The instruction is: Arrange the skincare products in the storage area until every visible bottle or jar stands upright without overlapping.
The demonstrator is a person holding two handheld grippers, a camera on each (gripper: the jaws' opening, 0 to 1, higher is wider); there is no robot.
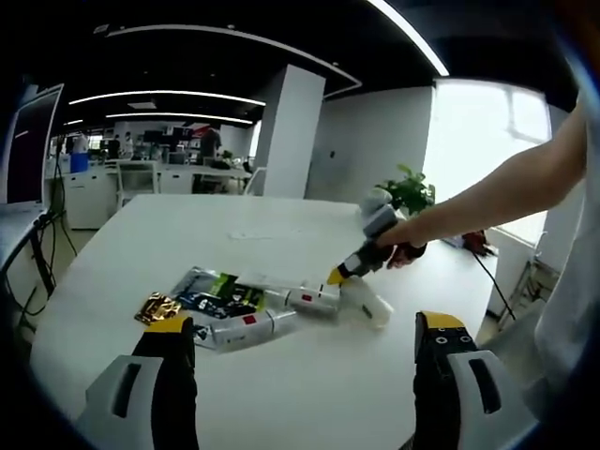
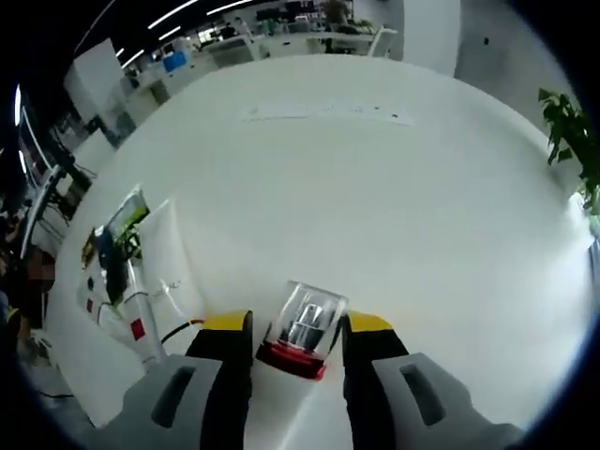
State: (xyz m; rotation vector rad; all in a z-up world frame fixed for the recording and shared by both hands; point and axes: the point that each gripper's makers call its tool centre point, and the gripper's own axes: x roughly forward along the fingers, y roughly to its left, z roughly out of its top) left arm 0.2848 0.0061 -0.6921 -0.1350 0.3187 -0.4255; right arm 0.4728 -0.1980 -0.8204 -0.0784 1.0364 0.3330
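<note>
Clear-capped bottle (image 2: 302, 333) with a red base band sits between the jaws of the right gripper (image 2: 298, 339), seemingly upright on the white table (image 2: 375, 187); the jaws flank it closely, though I cannot tell whether they press it or merely bracket it. Just to the left of this bottle, a white tube (image 2: 173, 272) lies flat, and beyond that, further tubes with red labels (image 2: 127, 323) and flat sachets (image 2: 117, 234), all lying down. From the left gripper view, the same heap: two white red-labelled tubes (image 1: 281, 309) on their sides, touching or overlapping, dark and green sachets (image 1: 211, 295) and a gold packet (image 1: 157, 307) beside them. Right gripper (image 1: 349, 272) at the heap's near edge, held by a hand (image 1: 398, 251). Left gripper (image 1: 305, 328) jaws spread wide, holding nothing, hanging well back from the heap. Judgement: early stage; at most one bottle stood up, several tubes left to right and separate.
</note>
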